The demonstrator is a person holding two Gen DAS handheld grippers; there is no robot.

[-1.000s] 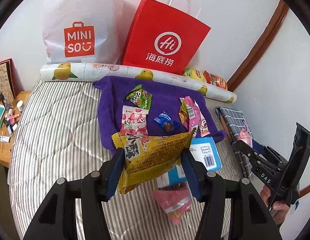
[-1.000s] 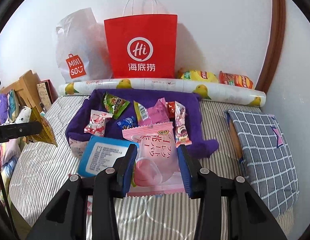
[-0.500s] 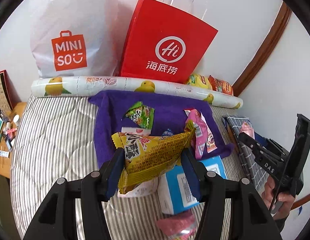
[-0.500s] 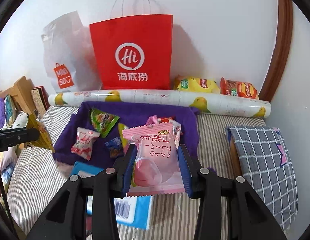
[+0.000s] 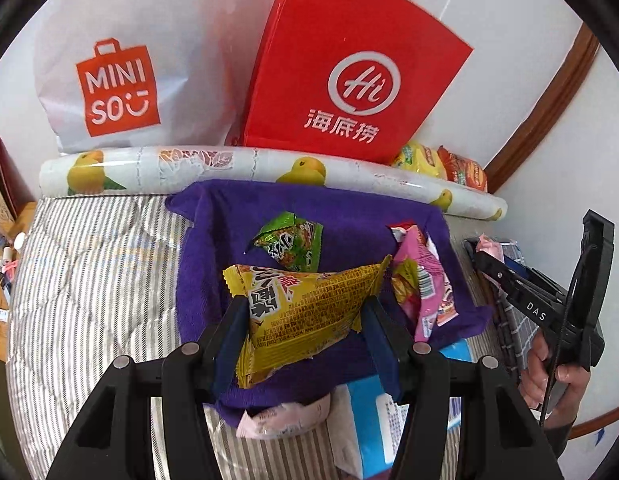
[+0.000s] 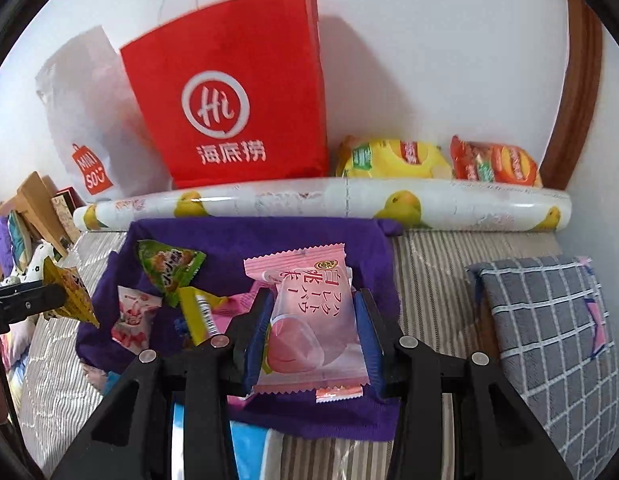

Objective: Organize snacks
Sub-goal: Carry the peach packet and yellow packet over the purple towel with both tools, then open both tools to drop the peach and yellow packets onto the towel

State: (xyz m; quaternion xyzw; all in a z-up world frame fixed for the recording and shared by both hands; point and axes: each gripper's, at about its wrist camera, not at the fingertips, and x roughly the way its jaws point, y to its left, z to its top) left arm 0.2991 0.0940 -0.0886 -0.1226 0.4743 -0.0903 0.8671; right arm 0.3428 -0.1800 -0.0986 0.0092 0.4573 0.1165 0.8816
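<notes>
Left hand-held gripper (image 5: 301, 316) clamped on yellow packet (image 5: 305, 312); right hand-held gripper (image 6: 311, 328) clamped on pink packet (image 6: 309, 320). Both hang over purple cloth (image 5: 229, 216) just ahead. Judged: light, crinkly, slippery film; pink filling likely soft, so hold across mid-body or sealed edges, gently

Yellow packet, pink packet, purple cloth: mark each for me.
yellow packet (image 5: 305, 312): left wrist view, middle of the wrapper between the fingers.
pink packet (image 6: 309, 320): right wrist view, middle of the wrapper between the fingers.
purple cloth (image 5: 229, 220): left wrist view, bare far-left part.
</notes>
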